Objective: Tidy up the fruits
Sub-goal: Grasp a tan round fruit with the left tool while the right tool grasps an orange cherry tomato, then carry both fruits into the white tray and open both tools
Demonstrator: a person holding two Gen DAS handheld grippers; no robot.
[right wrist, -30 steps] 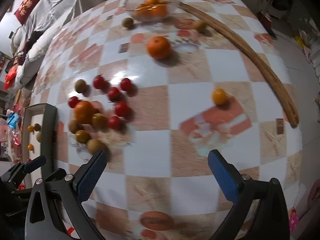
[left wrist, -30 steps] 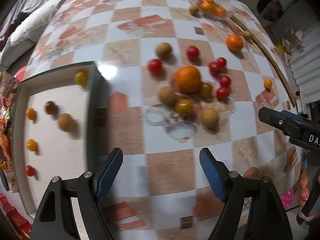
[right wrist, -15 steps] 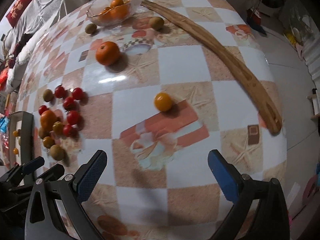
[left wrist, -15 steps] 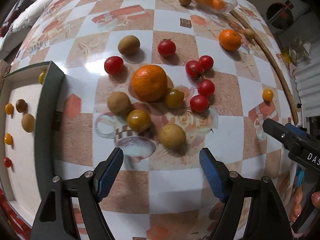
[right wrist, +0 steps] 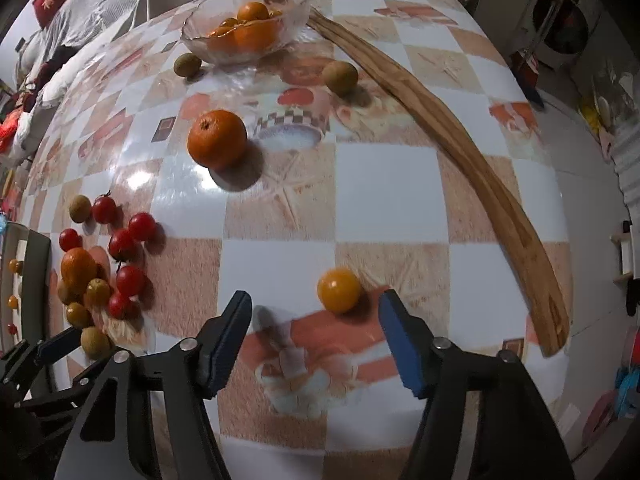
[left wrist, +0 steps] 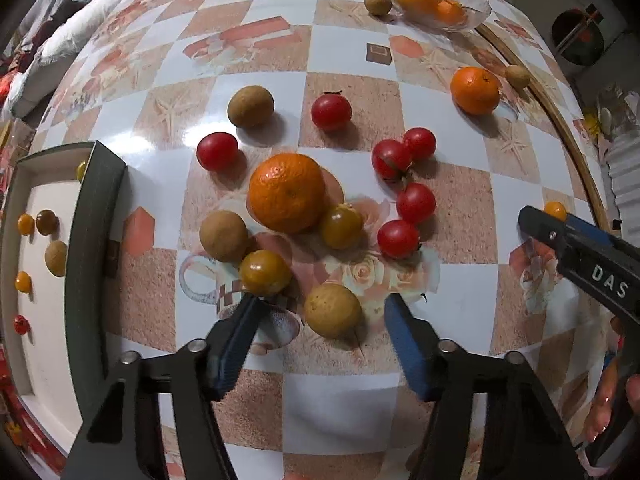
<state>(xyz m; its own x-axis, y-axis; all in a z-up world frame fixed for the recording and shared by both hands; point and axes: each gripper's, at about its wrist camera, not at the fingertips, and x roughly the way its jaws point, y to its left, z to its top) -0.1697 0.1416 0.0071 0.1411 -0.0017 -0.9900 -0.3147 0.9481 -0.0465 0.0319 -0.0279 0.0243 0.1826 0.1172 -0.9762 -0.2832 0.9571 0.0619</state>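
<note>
My left gripper (left wrist: 320, 316) is open, its jaws on either side of a tan round fruit (left wrist: 333, 316) on the checked tablecloth. Beyond it lie a large orange (left wrist: 286, 192), yellow-brown tomatoes (left wrist: 265, 272), tan fruits (left wrist: 224, 235) and several red cherry tomatoes (left wrist: 416, 202). My right gripper (right wrist: 316, 312) is open just short of a yellow-orange tomato (right wrist: 338, 289), which sits between its fingertips. Another orange (right wrist: 217, 139) lies farther off. The right gripper's tip also shows in the left wrist view (left wrist: 536, 222).
A dark-rimmed white tray (left wrist: 94, 240) at the left holds several small fruits. A glass bowl (right wrist: 292, 4) of oranges stands at the far side. A long curved wooden strip (right wrist: 472, 152) lies along the right table edge. Two tan fruits (right wrist: 340, 76) lie near the bowl.
Both grippers have moved forward and lower. The left now straddles the tan fruit; the right has closed in on the yellow-orange tomato. Both stay open.
</note>
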